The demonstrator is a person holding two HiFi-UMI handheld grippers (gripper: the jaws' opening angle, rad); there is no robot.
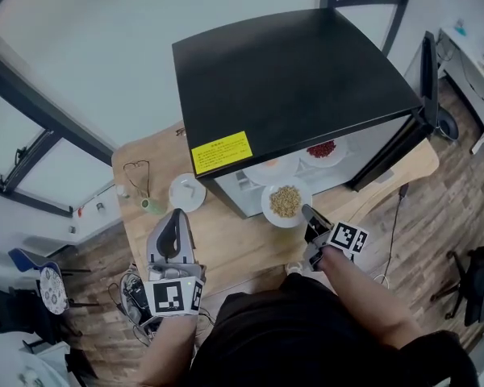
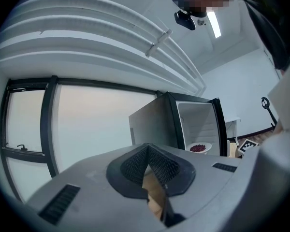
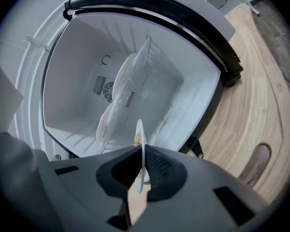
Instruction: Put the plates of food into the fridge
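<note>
Nearest us, at lower left of the head view, our left hand-held gripper hangs clenched on nothing above the counter. We judge it is held aside to leave the doorway free. Right of centre, our right hand-held gripper grasps the rim of the plate of grain, level, at the open mouth of the fridge. Farther in, a plate of red food and a pale plate sit inside, seemingly leaving room in front.
</note>
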